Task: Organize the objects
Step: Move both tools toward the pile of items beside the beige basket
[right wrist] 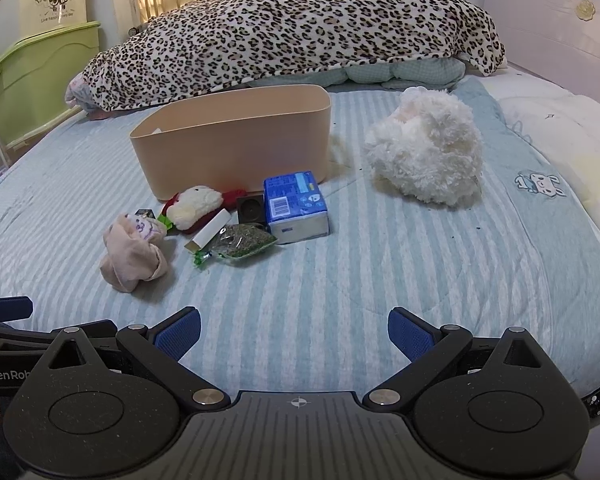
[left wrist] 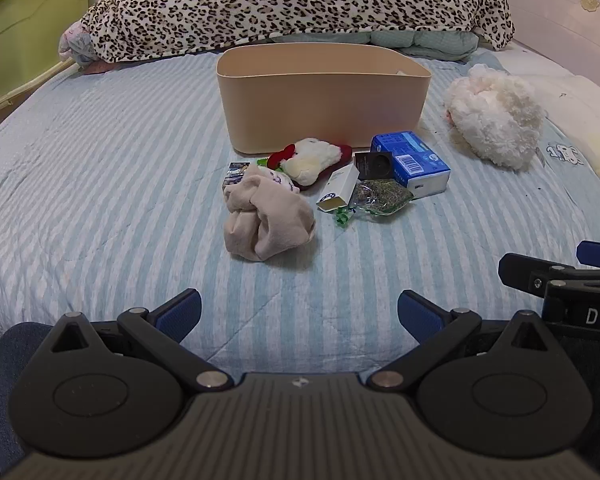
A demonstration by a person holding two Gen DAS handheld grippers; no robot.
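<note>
Both grippers' fingers [left wrist: 180,314] spread, empty; bin [left wrist: 324,100] lies crosswise.

Bed layout: clutter before the bin.
I see the bin [left wrist: 324,96] mid-bed; rolled cloth [left wrist: 268,220], small box [left wrist: 338,186], tissue pack [left wrist: 412,160] lie before it; fluffy toy [left wrist: 496,116] right; blanket [left wrist: 292,4] behind.

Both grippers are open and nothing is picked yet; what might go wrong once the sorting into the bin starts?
1. The small items are packed tight: the white carton leans on the herb bag, so a grab may drag its neighbours.
2. The beige bin stands on soft bedding; a nudge may tip it.
3. The left gripper and right gripper sit close together and may collide.
</note>
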